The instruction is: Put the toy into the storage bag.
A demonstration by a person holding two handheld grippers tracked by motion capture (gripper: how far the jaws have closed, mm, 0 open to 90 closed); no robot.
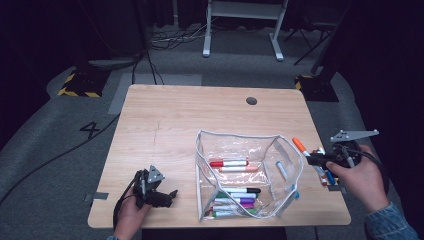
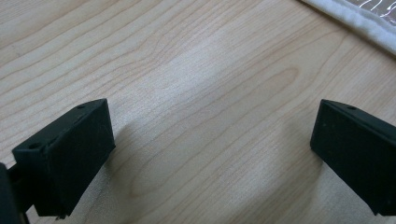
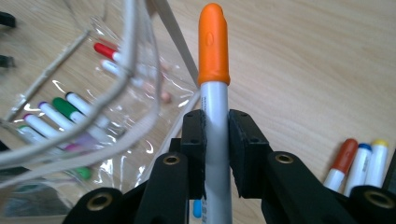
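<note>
So the right gripper (image 3: 215, 140) has its jaws pinched on the barrel of the orange-capped marker (image 3: 215, 70), held up just right of the clear zip pouch (image 1: 250, 172) near the table's right edge. The worry: the pouch mouth is floppy, so the cap could catch on the white rim (image 3: 135, 70) and fold it shut, or the round barrel could twist out of the pads. The left gripper (image 1: 159, 196) sits jaws wide and empty on the wooden table (image 2: 196, 70), not steadying anything. More loose markers (image 3: 359, 163) wait beside.
</note>
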